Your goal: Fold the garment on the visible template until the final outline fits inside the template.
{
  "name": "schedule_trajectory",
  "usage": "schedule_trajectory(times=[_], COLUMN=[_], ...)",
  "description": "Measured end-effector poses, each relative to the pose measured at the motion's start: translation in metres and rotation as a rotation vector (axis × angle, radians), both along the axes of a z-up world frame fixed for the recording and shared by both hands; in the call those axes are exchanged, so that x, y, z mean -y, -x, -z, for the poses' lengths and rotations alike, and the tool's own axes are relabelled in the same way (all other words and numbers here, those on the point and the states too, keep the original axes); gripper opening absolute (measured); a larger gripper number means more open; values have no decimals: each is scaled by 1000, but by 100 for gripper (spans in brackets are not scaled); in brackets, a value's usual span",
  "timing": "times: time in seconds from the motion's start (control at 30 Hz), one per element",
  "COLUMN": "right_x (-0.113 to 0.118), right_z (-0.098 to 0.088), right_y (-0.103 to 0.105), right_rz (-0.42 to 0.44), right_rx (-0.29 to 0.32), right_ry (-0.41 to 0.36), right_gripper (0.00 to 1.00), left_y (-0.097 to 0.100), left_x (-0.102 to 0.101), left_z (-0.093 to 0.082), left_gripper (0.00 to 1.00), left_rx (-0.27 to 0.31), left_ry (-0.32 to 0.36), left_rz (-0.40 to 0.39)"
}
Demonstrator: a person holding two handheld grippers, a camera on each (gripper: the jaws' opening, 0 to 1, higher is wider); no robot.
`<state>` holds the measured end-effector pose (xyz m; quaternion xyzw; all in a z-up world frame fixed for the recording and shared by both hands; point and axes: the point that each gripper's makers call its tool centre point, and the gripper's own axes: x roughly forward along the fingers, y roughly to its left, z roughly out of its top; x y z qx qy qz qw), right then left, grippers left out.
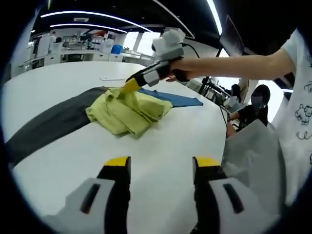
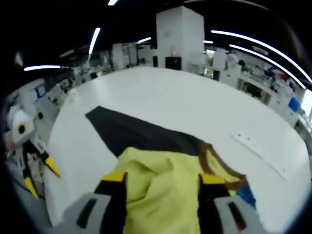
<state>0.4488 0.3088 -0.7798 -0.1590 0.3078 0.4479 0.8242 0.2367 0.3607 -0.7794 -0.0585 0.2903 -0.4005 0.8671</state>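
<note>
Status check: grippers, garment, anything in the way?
Left gripper open, empty. Right gripper down on yellow-green garment, grip unclear. Garment bunched, partly over dark template. Blue cloth beside it.

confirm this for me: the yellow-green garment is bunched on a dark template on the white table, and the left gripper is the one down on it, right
Not quite. The right gripper, not the left, is down on the yellow-green garment; the left gripper view shows it. The left gripper hangs open over bare white table, apart from the cloth. The rest holds: the garment is bunched on the dark template.

Open-plan lab: benches (image 1: 73, 51), strip lights (image 1: 92, 14)
</note>
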Motion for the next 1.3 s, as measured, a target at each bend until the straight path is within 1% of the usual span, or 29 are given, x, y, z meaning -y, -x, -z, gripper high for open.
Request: schedule_trajectory(times=[0.17, 0.23, 0.3, 0.37, 0.43, 0.6, 0.7, 0.77, 0.83, 0.87, 0.9, 1.0, 1.07, 1.17, 1.23, 1.3], right_x=[6, 9, 10, 11, 13, 16, 20, 22, 25, 26, 27, 31, 33, 37, 41, 43], right_z=[-3, -5, -4, -4, -6, -10, -10, -7, -6, -6, -6, -2, -1, 8, 11, 13], right_y=[5, 6, 6, 9, 11, 24, 32, 42, 52, 56, 57, 64, 71, 78, 82, 85], right_rz=[-4, -1, -8, -14, -25, -40, -67, -88, -102, -110, -113, -122, -133, -146, -142, -137], right_rx=[26, 33, 30, 28, 40, 52, 79, 78, 82, 89, 95, 85, 87, 94, 90, 98], right_ry=[-2, -1, -7, -5, 6, 9, 32, 54, 66, 74, 80, 96, 100, 122, 131, 135], right_gripper=[84, 95, 99, 99, 99, 99, 99, 98, 94, 93, 94, 91, 89, 88, 83, 77], left_y=[-2, -2, -3, -4, -4, -6, -13, -20, -24, -26, -29, -39, -47, -54, -60, -64], left_x=[1, 1, 2, 2, 2, 2, 1, -1, -1, 0, -1, 2, 3, 8, 9, 11], left_z=[-1, -2, -3, -3, -3, -2, -1, 1, 0, 0, 1, 2, 7, 11, 16, 19], left_gripper=[48, 48, 48, 48, 48, 47, 46, 45, 44, 44, 43, 41, 41, 41, 40, 38], left_rx=[3, 6, 7, 9, 8, 7, 7, 7, 8, 8, 7, 5, 1, -16, -29, -41], left_ry=[2, 4, 5, 5, 5, 9, 3, 3, 4, 5, 4, 4, 1, 3, 8, 6], left_rz=[3, 2, 2, 4, 6, 0, -12, -24, -32, -34, -36, -44, -56, -81, -96, -107])
